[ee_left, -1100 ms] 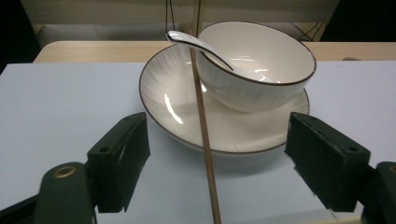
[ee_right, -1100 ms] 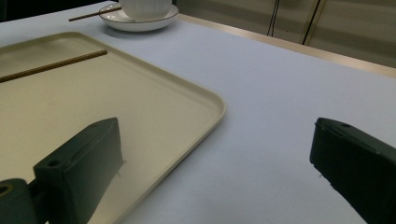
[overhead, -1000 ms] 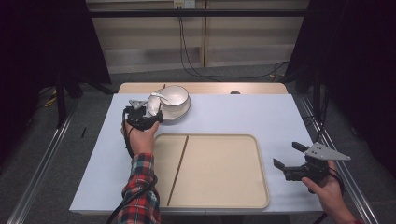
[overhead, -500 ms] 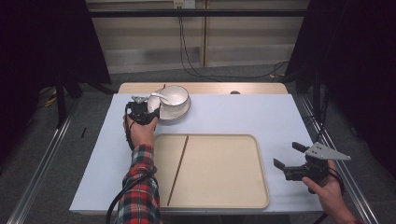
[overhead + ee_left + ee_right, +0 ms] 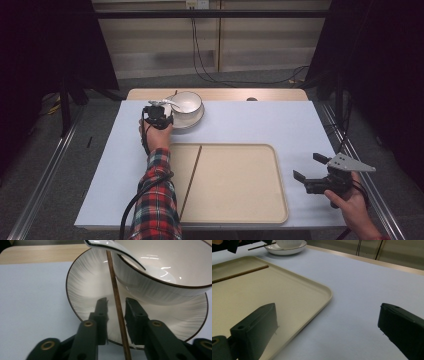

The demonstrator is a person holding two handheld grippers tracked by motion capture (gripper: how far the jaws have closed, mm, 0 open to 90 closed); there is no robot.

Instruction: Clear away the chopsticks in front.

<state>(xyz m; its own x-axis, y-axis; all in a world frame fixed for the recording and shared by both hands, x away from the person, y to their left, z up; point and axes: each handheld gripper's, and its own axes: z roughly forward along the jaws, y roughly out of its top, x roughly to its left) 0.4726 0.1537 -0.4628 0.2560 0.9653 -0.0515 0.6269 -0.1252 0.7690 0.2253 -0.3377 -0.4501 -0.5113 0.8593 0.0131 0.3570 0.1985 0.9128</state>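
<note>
Pale blue covering spreads over the wooden desk [image 5: 300, 125], where a beige rectangular plastic tray [image 5: 240, 190] holds one brown wooden chopstick [image 5: 191, 180]. At the far left, the left tool [image 5: 116, 312] reaches over a white striped dark-rimmed plate [image 5: 82, 285], its jaws narrowly parted around a second brown chopstick [image 5: 117, 310] beneath the white bowl [image 5: 175, 272] and white ceramic spoon [image 5: 117, 250]. Beside the tray's right edge, the right tool [image 5: 307, 169] hovers spread wide, holding nothing.
</note>
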